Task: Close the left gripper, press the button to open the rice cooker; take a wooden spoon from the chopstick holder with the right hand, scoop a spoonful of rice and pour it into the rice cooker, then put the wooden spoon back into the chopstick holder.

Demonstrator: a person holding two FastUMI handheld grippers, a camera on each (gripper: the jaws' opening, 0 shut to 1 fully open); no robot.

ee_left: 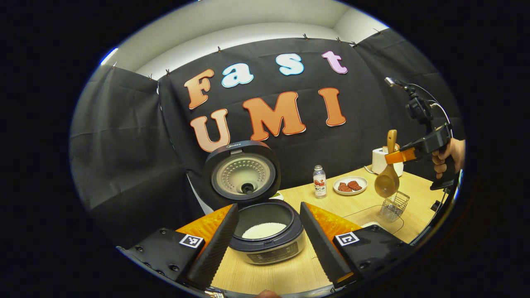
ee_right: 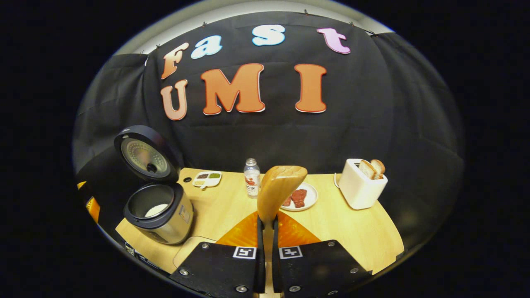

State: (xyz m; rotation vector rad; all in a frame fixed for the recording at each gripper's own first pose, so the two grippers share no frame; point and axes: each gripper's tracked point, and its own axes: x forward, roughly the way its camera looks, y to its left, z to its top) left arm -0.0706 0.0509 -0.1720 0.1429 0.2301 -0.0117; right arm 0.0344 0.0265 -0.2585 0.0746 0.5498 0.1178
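Left gripper view: right gripper point(ee_left: 398, 156) fingers clamping wooden spoon point(ee_left: 387, 179) above chopstick holder point(ee_left: 394, 205); left gripper point(ee_left: 268, 231) fingers wide apart, empty

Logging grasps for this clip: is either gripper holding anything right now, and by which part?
The right gripper holds the wooden spoon by its handle, bowl hanging down above the chopstick holder. The left gripper is open and holds nothing.

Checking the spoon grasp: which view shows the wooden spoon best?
The left gripper view: the whole wooden spoon shows, bowl down, held by the right gripper above the wire holder. The right gripper view gives just its handle rising between the shut jaws.
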